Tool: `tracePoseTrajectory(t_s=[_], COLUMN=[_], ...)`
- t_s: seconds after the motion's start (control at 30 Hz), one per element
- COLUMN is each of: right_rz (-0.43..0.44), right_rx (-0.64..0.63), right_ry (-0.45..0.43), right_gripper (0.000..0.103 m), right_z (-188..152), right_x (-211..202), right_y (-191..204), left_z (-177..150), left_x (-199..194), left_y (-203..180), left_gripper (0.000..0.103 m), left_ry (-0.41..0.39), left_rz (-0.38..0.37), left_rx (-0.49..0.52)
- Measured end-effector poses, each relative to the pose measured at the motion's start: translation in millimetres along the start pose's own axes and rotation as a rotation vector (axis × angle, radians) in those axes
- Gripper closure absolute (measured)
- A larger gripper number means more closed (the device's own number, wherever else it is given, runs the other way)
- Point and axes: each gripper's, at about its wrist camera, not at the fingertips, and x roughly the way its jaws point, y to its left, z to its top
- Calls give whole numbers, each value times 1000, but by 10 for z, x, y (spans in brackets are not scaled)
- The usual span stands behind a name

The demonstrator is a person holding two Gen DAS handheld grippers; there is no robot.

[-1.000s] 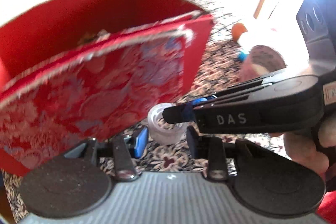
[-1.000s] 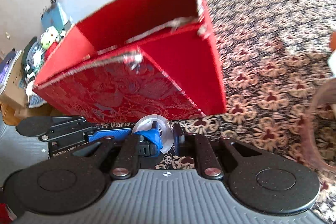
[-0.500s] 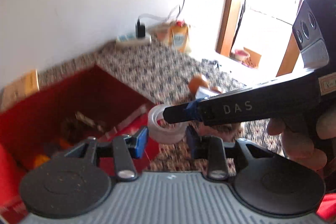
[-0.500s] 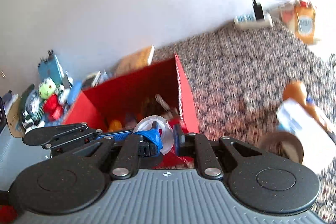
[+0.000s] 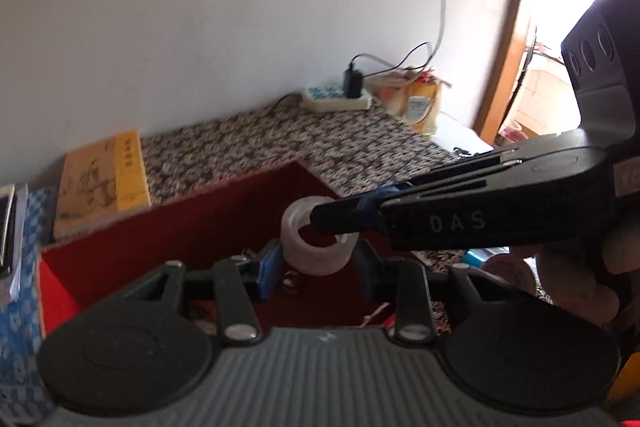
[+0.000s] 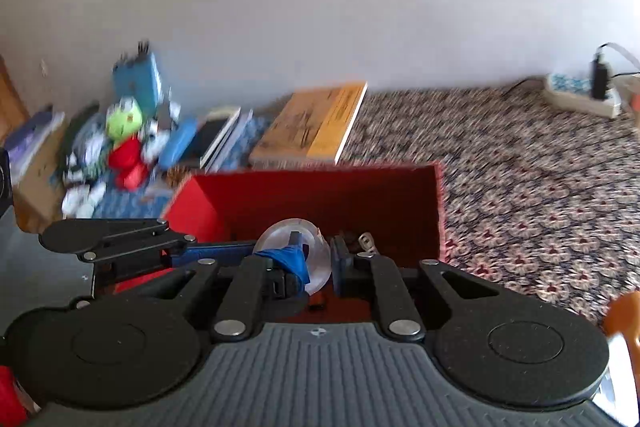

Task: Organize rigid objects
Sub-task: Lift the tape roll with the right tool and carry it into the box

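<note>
We are holding the clear tape roll (image 5: 318, 241) over the red box (image 6: 320, 195), right gripper (image 6: 314, 261) pinching its wall, left gripper (image 5: 318, 263) standing wide around it, aiming to release centred inside.

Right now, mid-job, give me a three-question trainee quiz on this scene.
1. True or false: the clear plastic tape roll lies on the patterned carpet.
2. What lies just behind the open red box? A flat yellow book; B green bottle; C metal pan.
3. One finger of the right gripper reaches into the roll's ____.
Key: 1 false, it is held above the box; 2 A; 3 hole.
</note>
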Motion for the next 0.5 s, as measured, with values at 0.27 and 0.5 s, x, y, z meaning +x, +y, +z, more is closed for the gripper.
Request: tracePoseTrajectory(t_s=[0.27, 0.5], right_rz=[5, -15], right_rx=[-77, -127], right_ry=[229, 347], right_gripper=[103, 103], right_z=[78, 73], right_x=[521, 840], right_y=[-23, -52], left_z=[-118, -157], left_x=[395, 708], left_y=[303, 381], left_gripper=[70, 70], left_ry=[133, 242], left_rz=[-2, 15], left_rx=[-142, -202])
